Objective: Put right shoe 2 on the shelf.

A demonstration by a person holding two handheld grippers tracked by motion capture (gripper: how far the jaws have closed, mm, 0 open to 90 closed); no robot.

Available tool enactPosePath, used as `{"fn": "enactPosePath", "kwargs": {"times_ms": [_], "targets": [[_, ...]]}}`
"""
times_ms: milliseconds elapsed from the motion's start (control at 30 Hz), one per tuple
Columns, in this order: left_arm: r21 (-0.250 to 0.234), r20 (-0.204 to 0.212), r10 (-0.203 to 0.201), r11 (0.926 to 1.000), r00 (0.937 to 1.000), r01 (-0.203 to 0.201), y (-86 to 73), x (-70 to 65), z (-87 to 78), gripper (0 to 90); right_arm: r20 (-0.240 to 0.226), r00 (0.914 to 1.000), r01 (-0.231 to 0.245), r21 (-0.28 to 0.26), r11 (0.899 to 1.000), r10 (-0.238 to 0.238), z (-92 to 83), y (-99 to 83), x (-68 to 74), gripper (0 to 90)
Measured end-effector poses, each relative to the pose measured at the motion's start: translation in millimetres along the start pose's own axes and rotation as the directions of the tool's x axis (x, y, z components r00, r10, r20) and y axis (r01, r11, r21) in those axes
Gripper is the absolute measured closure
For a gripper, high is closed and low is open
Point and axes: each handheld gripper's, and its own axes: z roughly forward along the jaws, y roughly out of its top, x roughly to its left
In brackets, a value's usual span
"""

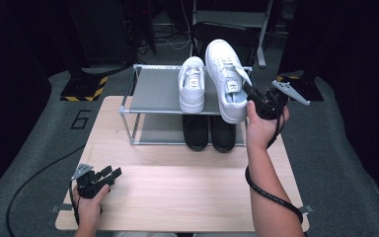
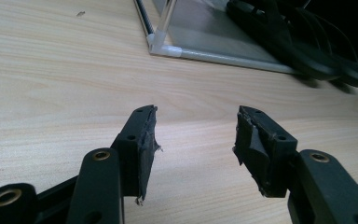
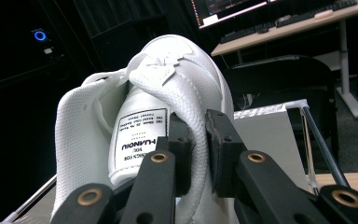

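Right, my right tongs pinch the white shoe's collar, tipping it over the rack's top shelf beside its mate — left tongs idle open over the bench

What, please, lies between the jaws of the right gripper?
In the right gripper view, the right gripper pinches the padded side wall of the white sneaker; nothing else sits between the jaws.

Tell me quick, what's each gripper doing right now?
Left gripper: open, holding nothing, over the table.
Right gripper: closed on the white shoe's collar.
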Motion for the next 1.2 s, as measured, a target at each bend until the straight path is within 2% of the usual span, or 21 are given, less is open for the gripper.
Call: {"fn": "enactPosePath", "kwargs": {"times_ms": [167, 300, 567, 867, 1067, 1200], "targets": [[0.001, -0.001, -0.013, 0.9999, 0.9999, 0.013, 0.2, 1.0, -2.3, 47.4, 0.025, 0.9997, -0.002, 0.012, 1.0, 0.001, 12.4, 2.2, -3.4, 80.9], [-0.005, -0.001, -0.003, 1.0, 1.0, 0.003, 0.4, 2.7, -1.6, 47.4, 0.046, 0.9989, -0.011, 0.031, 0.999, 0.01, 24.5, 3.0, -6.2, 80.8], [-0.004, 0.001, -0.011, 0.9999, 0.9999, 0.011, 0.7, 4.8, -2.3, 47.5, 0.084, 0.9963, -0.026, 0.057, 0.998, 0.022, 44.7, 5.0, -10.4, 80.8], [-0.012, 0.0, -0.01, 0.9999, 0.9999, 0.01, 1.2, 5.6, -4.4, 47.6, 0.129, 0.9913, -0.04, 0.096, 0.995, 0.027, 60.0, 7.6, -13.0, 80.6], [-0.01, 0.002, -0.004, 0.9999, 1.0, 0.004, 1.1, 6.0, -3.9, 47.6, 0.136, 0.99, -0.054, 0.107, 0.993, 0.04, 66.4, 5.8, -13.1, 80.5], [-0.01, 0.001, -0.021, 0.9997, 0.9998, 0.021, 0.9, 5.5, -4.6, 47.6, 0.14, 0.9893, -0.058, 0.115, 0.992, 0.041, 70.9, 2.7, -13.7, 80.5]]}}
